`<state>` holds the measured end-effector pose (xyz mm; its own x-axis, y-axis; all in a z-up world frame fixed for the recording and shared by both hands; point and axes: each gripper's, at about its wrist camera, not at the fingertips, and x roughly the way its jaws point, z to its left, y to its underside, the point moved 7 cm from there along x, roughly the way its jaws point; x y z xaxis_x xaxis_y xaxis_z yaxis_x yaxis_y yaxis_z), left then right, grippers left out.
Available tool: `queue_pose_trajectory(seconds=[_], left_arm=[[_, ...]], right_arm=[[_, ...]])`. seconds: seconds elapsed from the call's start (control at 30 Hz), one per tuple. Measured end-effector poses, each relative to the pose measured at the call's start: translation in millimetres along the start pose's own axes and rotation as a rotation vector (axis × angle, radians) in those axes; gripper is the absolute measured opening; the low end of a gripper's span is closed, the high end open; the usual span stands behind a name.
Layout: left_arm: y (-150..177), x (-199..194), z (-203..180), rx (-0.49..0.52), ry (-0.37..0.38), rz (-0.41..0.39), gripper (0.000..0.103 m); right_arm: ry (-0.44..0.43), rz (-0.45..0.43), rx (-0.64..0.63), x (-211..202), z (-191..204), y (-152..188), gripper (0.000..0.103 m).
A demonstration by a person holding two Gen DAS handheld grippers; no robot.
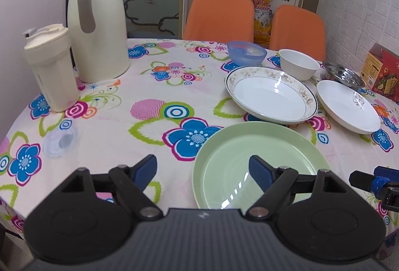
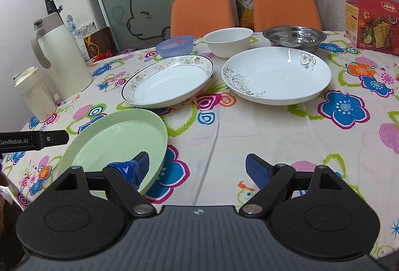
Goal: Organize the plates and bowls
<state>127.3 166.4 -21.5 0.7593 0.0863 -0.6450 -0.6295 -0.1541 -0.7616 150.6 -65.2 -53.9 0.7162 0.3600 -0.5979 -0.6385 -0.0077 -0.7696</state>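
A pale green plate [image 1: 224, 159] lies nearest me on the flowered tablecloth. My left gripper [image 1: 203, 170] is open, with the plate's left rim between its fingers and nothing held. My right gripper [image 2: 198, 167] is also open; its left finger hangs over the right rim of the green plate [image 2: 117, 139]. Behind that lie a floral-rimmed white plate [image 2: 169, 81] and a white plate with a vine pattern [image 2: 276, 71]. Farther back stand a blue bowl [image 2: 175, 45], a white bowl [image 2: 228, 41] and a steel dish [image 2: 294, 36].
A cream thermos jug [image 1: 97, 29] and a lidded tumbler [image 1: 49, 66] stand at the table's back left. A red cracker box [image 2: 374, 24] is at the back right. Two orange chairs [image 2: 202, 12] stand behind the table. The round table edge curves close on both sides.
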Motion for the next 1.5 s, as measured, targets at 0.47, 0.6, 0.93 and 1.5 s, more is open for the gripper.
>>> queue_pose_trajectory(seconds=[0.47,0.6,0.93,1.5], left_arm=[[-69,62,-6,-0.018,0.042,-0.024,0.102],[-94,97,-5,-0.025,0.039,-0.002,0.102],[-109,169,-16,0.021,0.064,0.097,0.102],[-107,195,-23,0.047,0.092,0.121,0.099]], right_arm=[[-0.049,0.012,-0.046,54,12,-54,0.072],[-0.048,0.055,-0.048,87,16,-70,0.072],[-0.042,0.142,-0.085,143,24,-79,0.073],[0.009,0.127,-0.184,163,25,-93,0.076]])
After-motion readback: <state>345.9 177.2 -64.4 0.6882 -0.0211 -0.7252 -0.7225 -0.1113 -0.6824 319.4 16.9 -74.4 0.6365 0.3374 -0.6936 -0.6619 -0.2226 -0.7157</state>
